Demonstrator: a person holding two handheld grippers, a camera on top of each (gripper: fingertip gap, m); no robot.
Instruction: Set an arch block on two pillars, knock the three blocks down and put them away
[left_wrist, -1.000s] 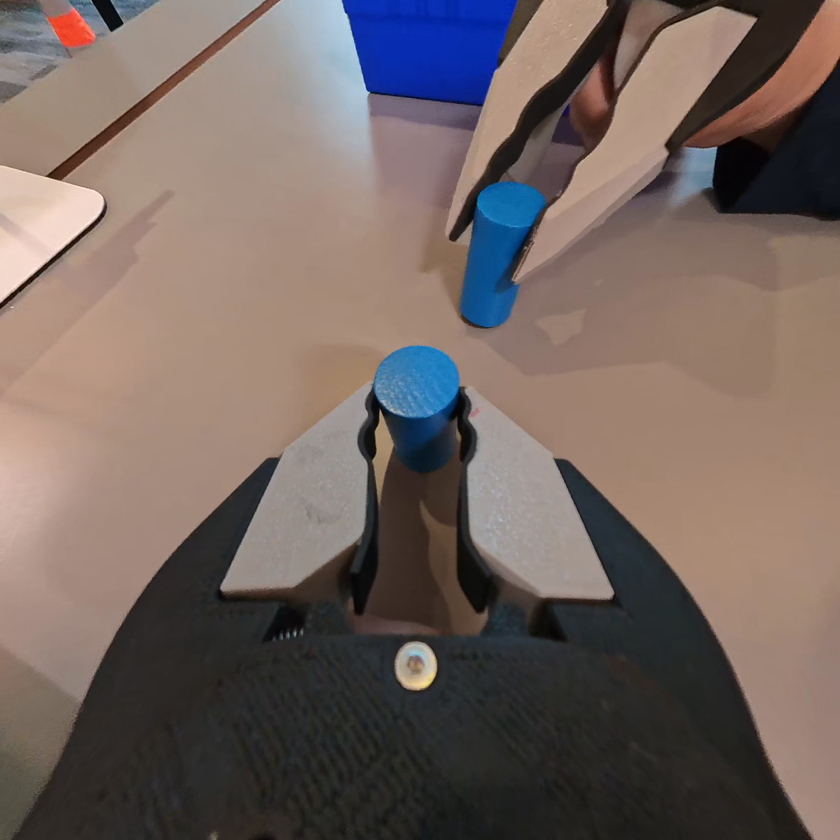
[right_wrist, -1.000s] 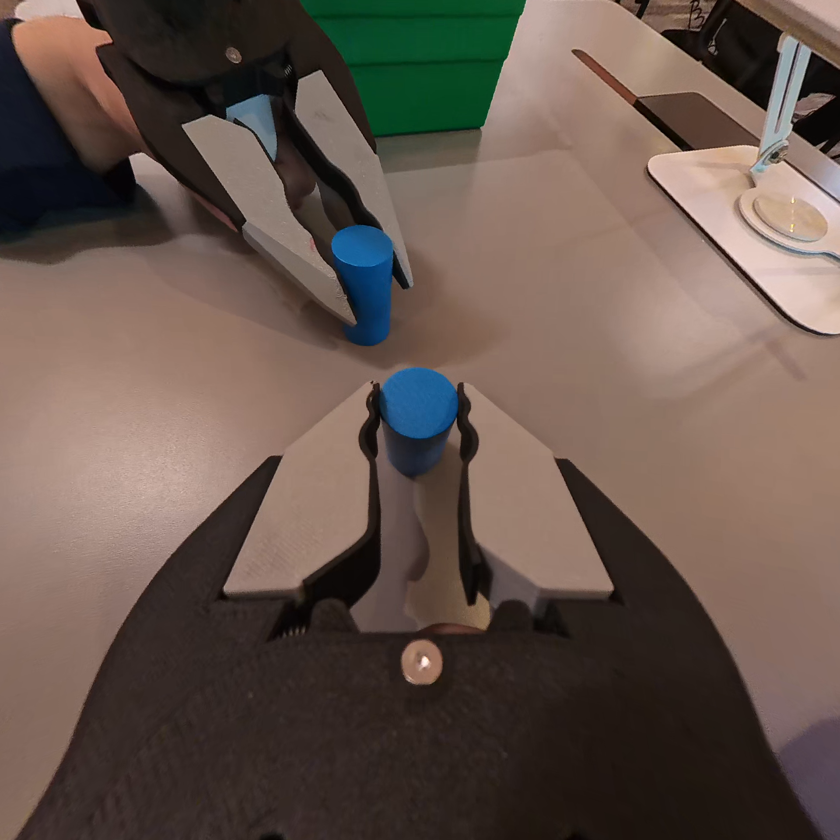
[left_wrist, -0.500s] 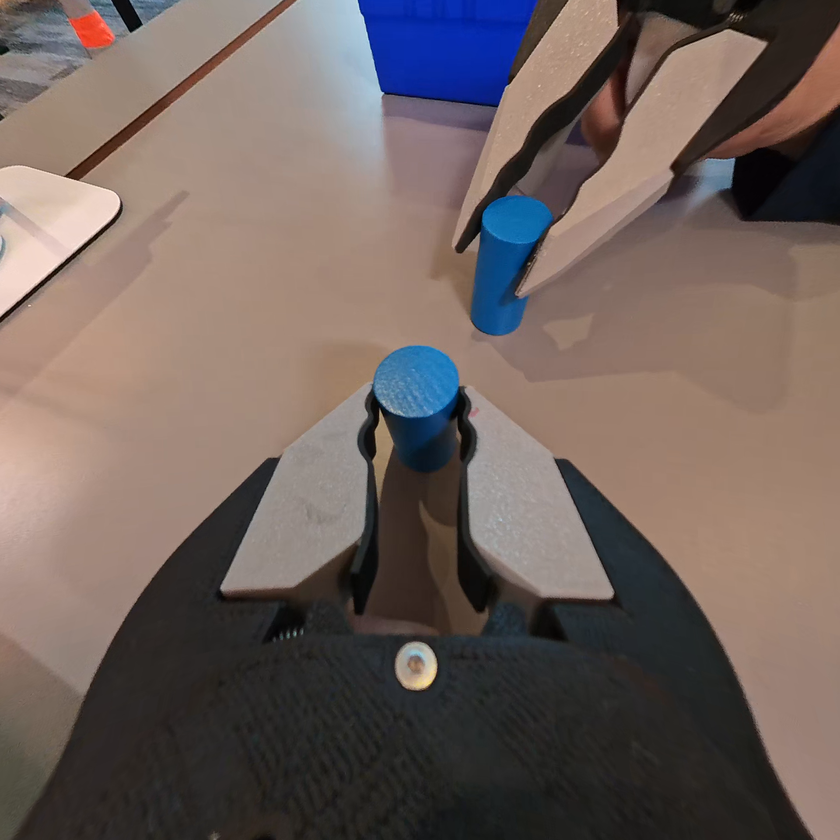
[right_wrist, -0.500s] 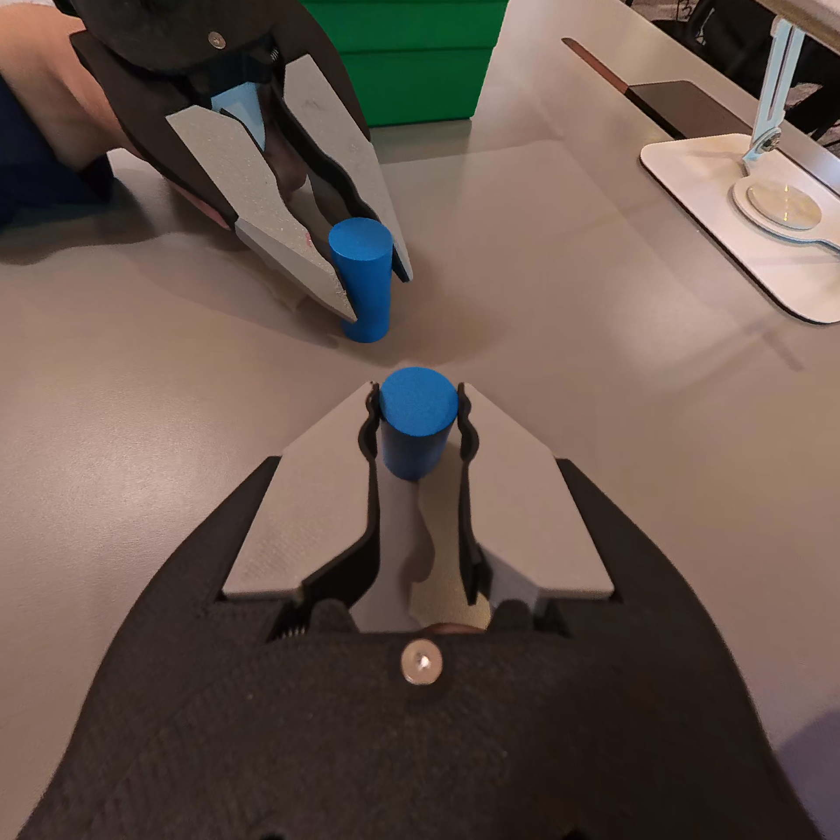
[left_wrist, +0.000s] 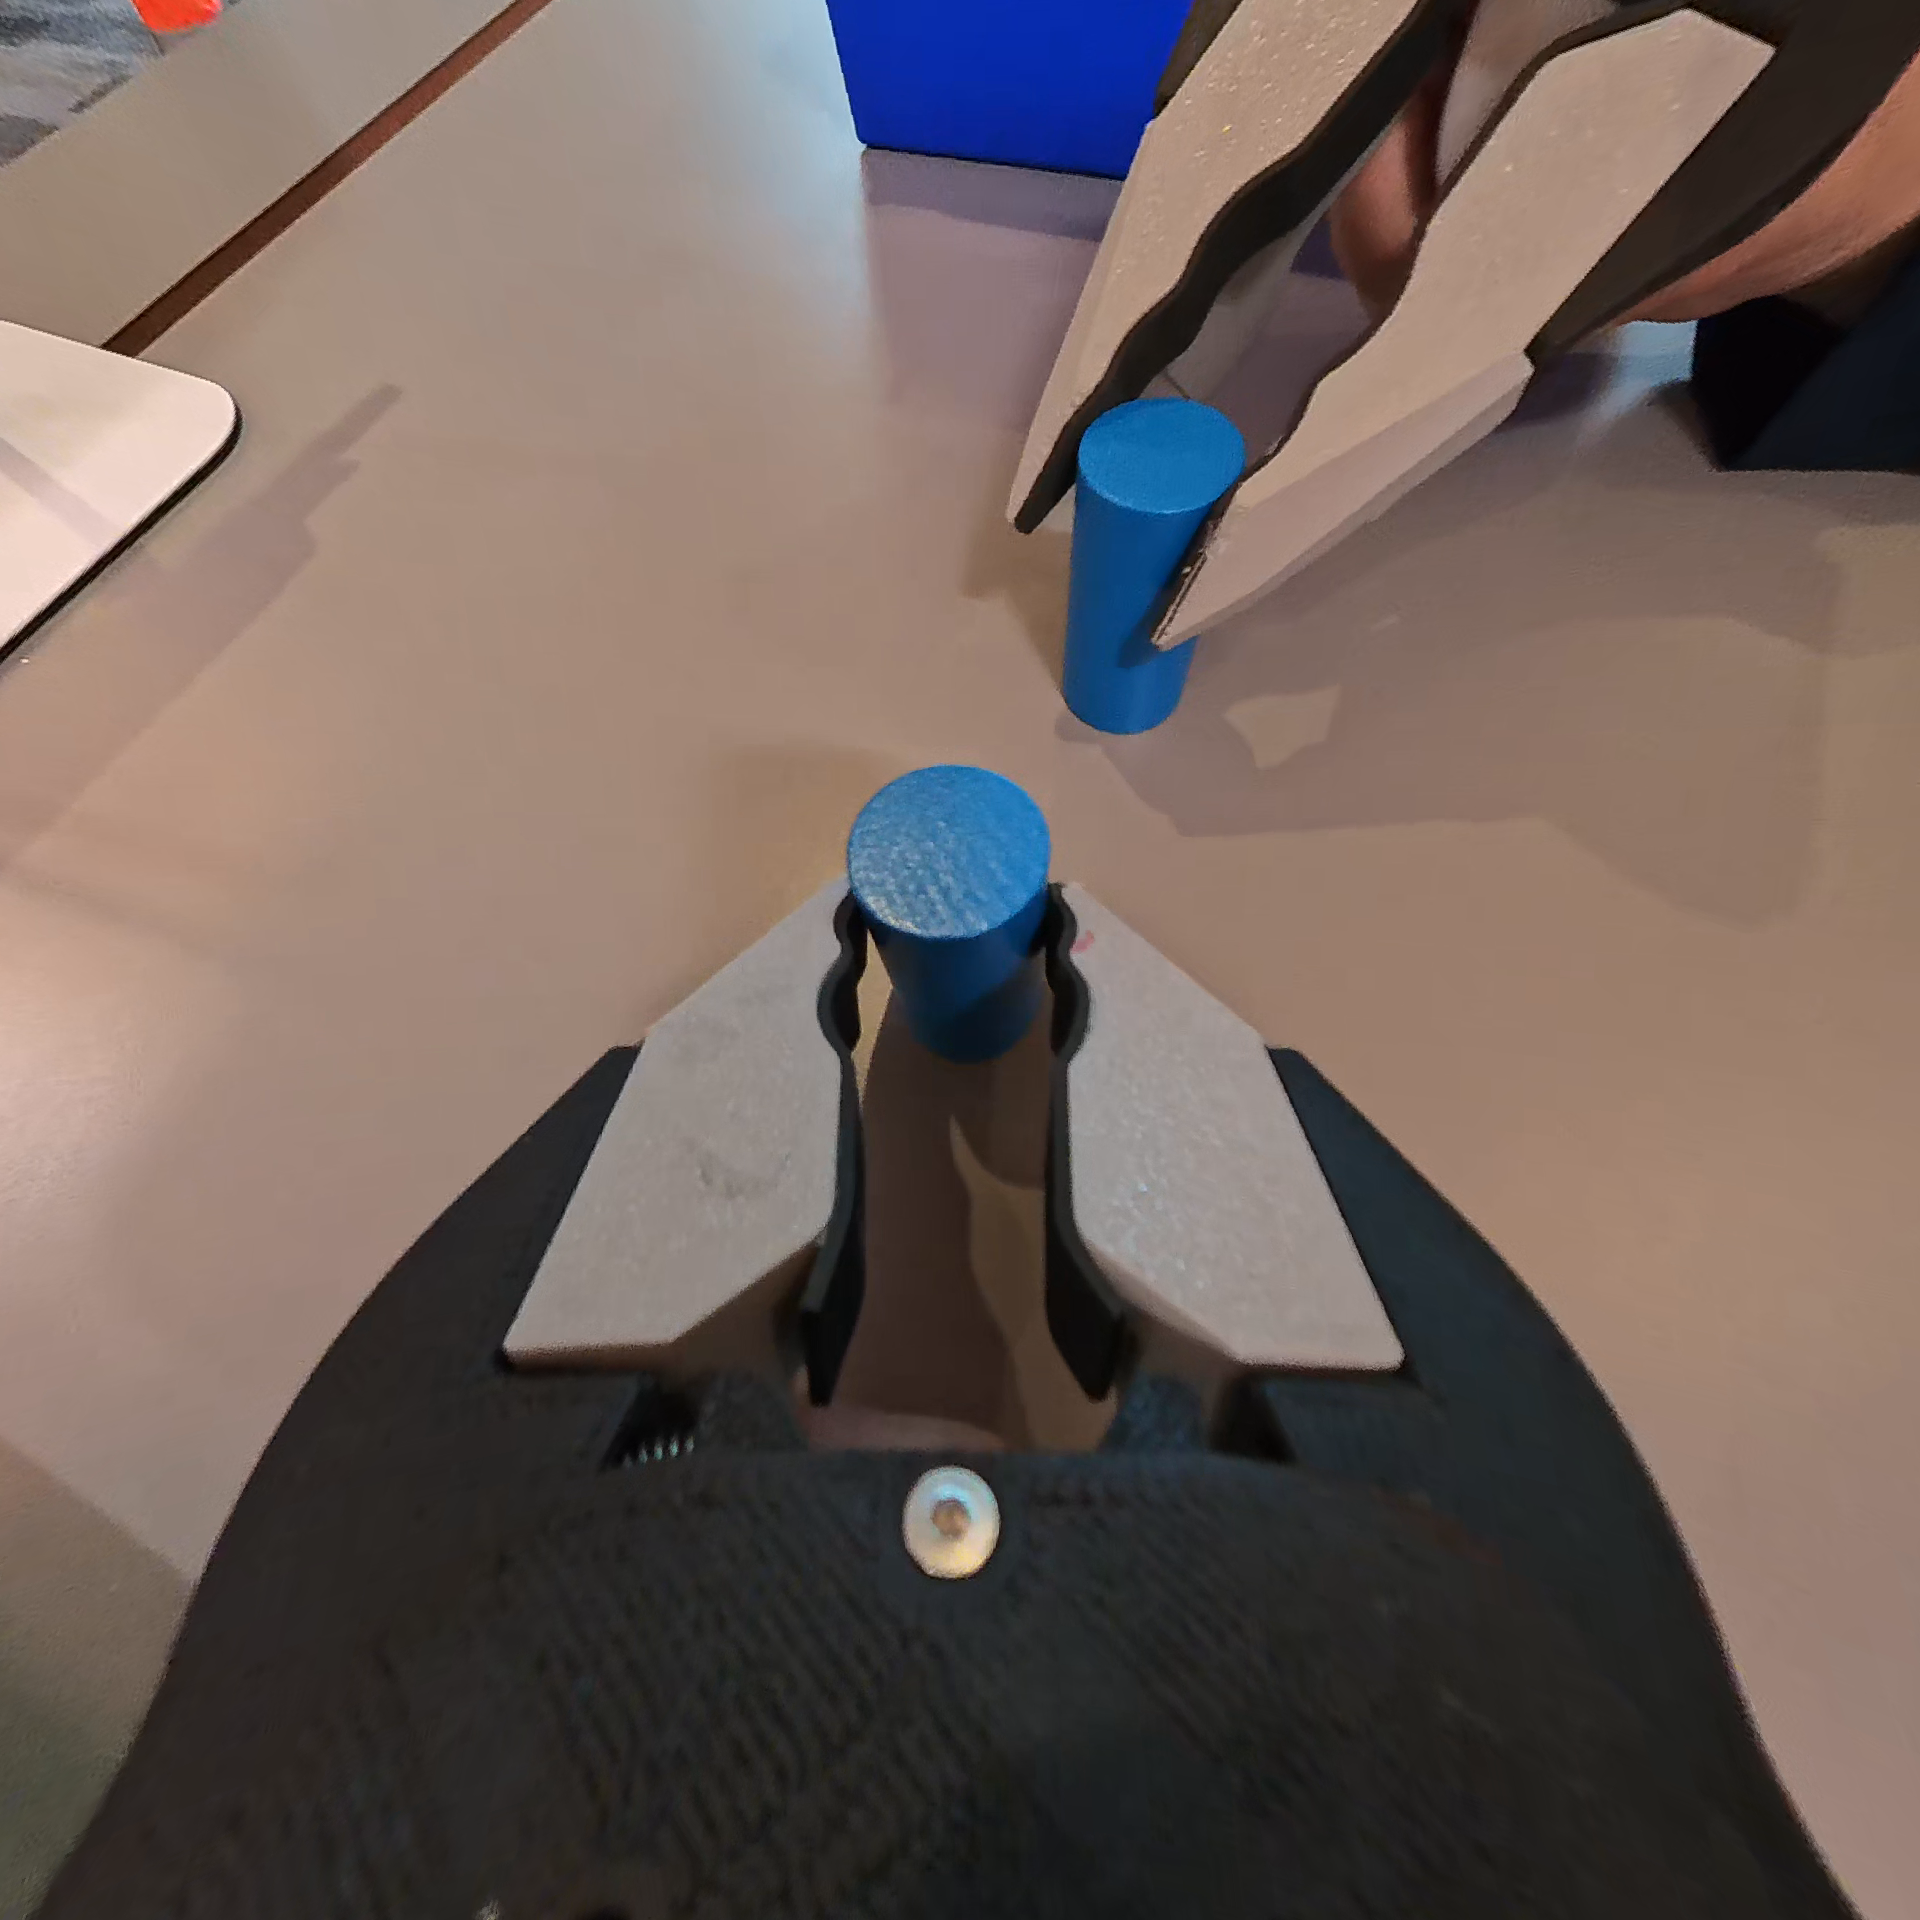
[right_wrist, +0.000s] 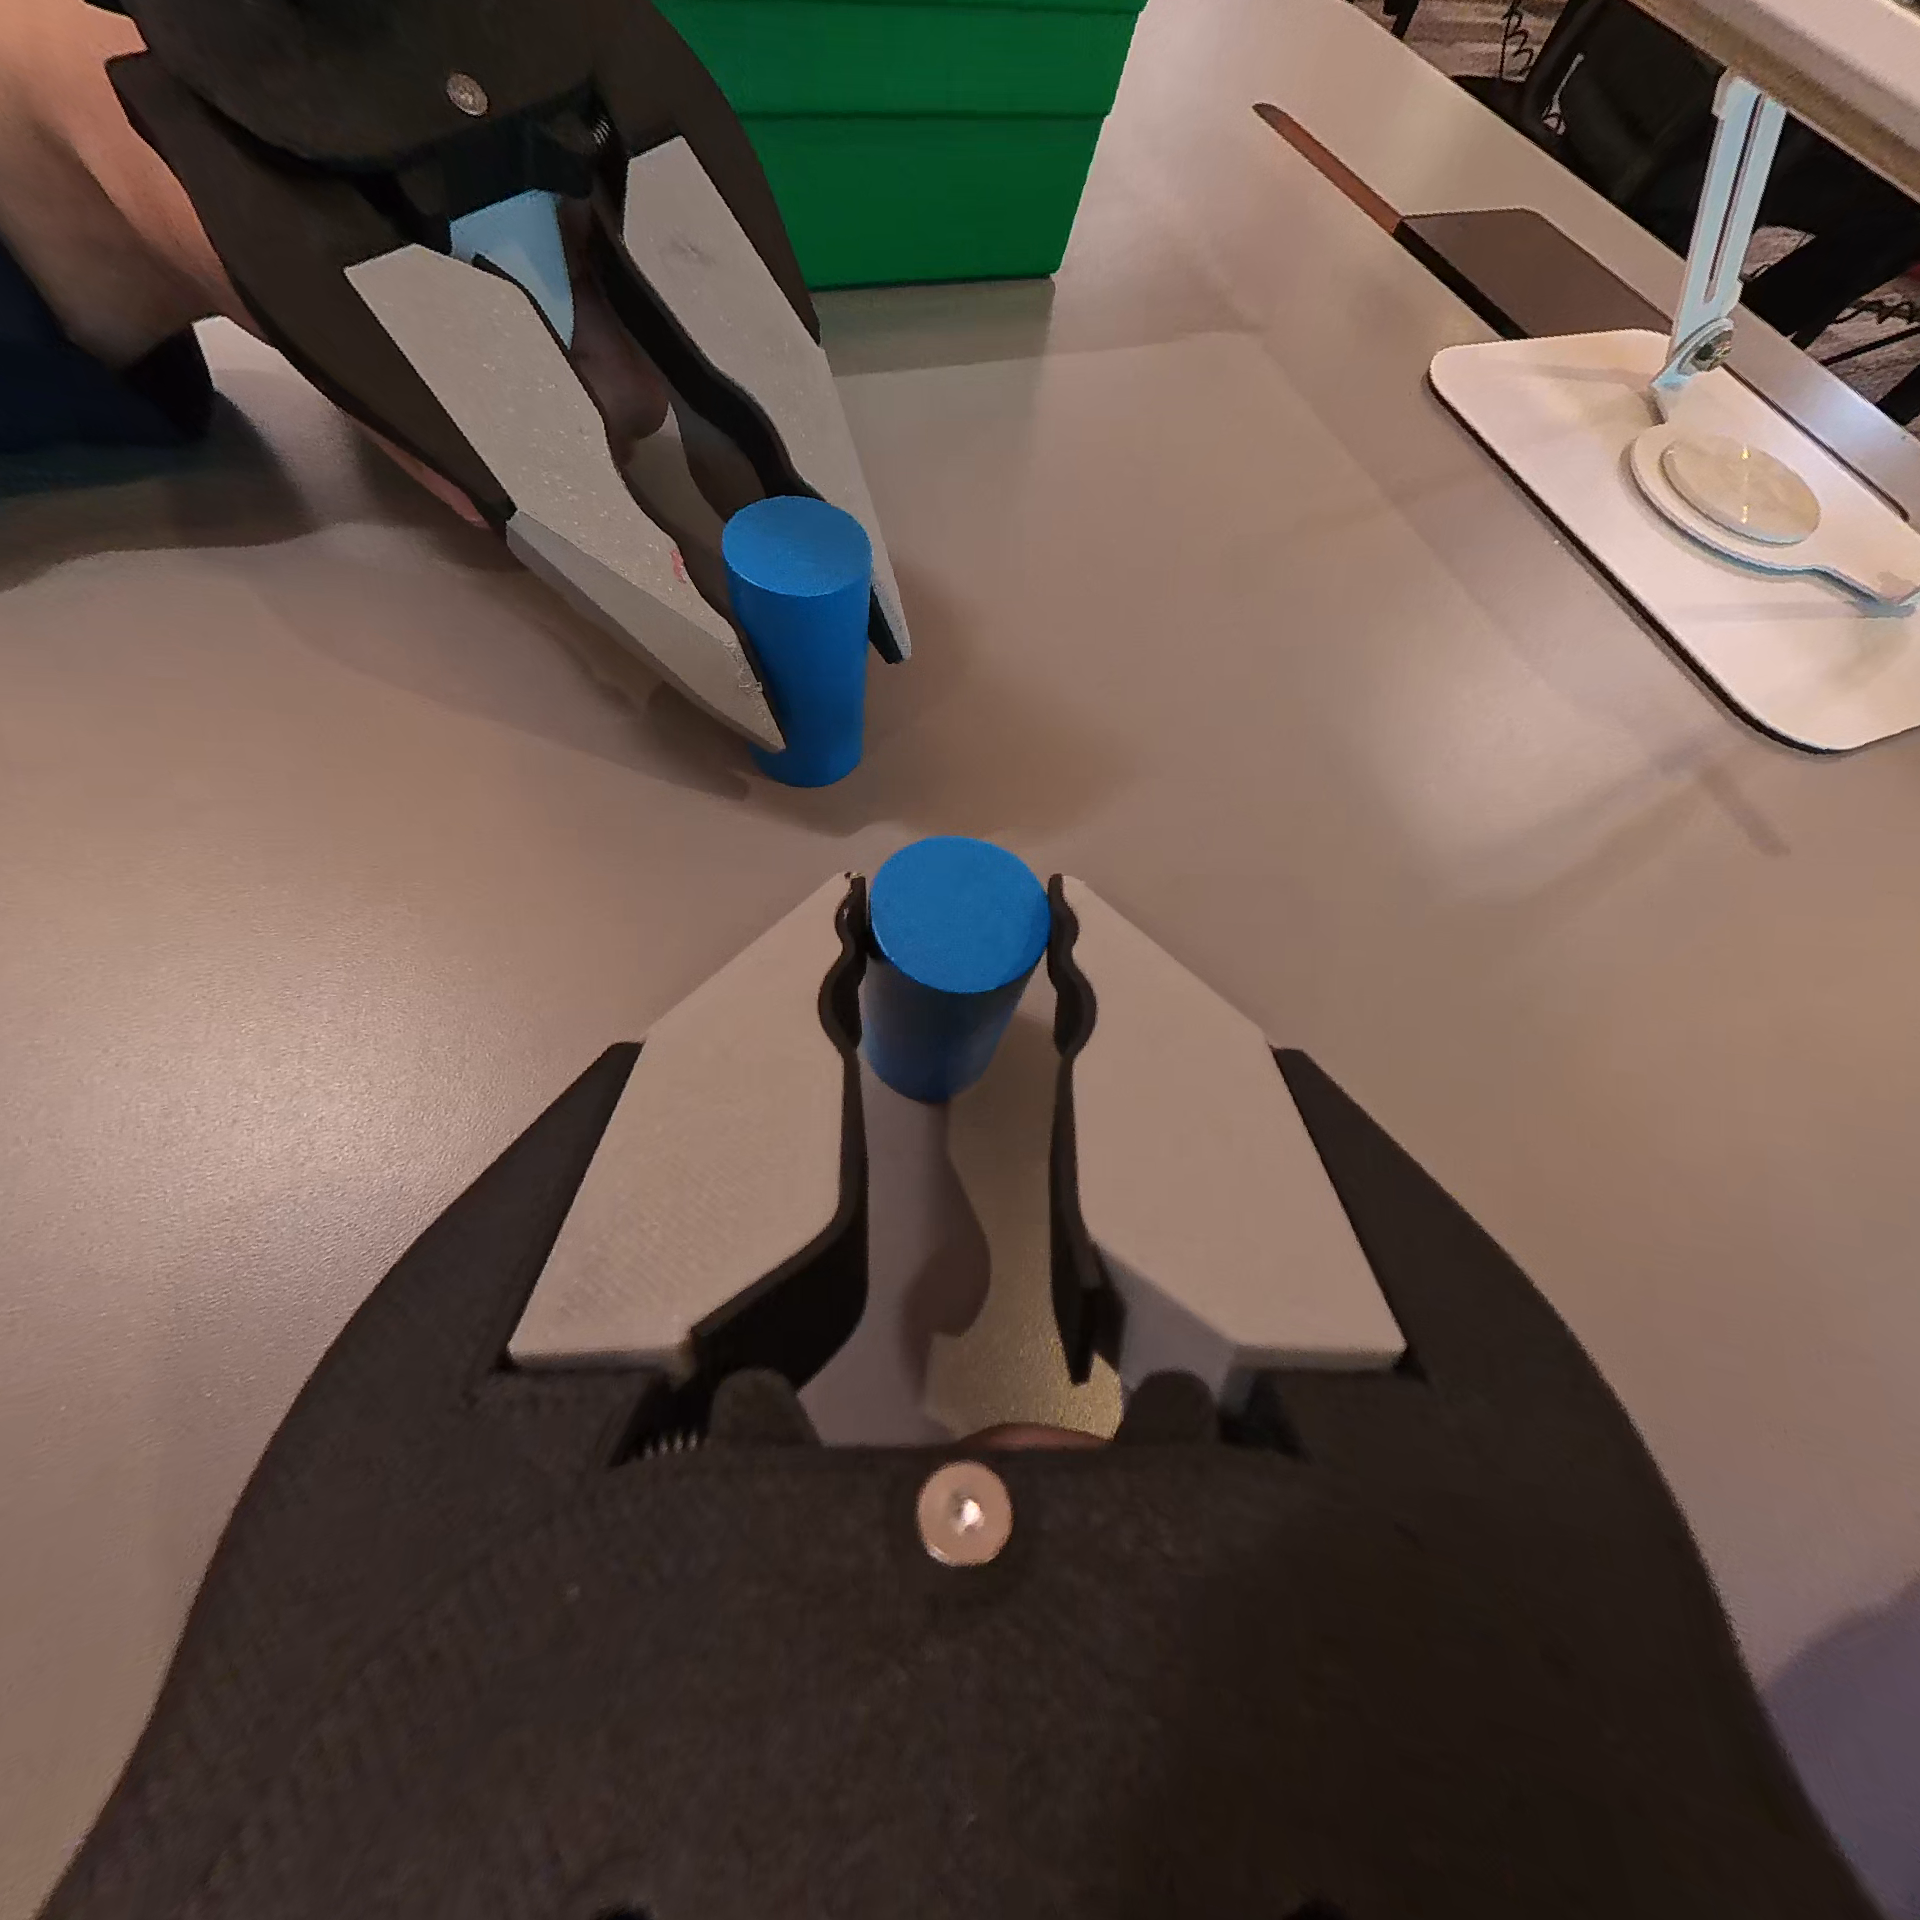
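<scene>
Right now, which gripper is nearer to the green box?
Left. The left gripper, gripping a blue cylinder, is in front of the green box; the right gripper is farther back across the table.

- One blue cylinder pillar (left_wrist: 951, 914) stands upright with its flat round top up (a fine woven texture shows on the top face), pinched near its top between two dark pads.
- The second blue cylinder pillar (right_wrist: 956, 966), equally plain, upright, is likewise pinched; the two stand near each other on the grey-brown table (right_wrist: 1299, 831).
</scene>
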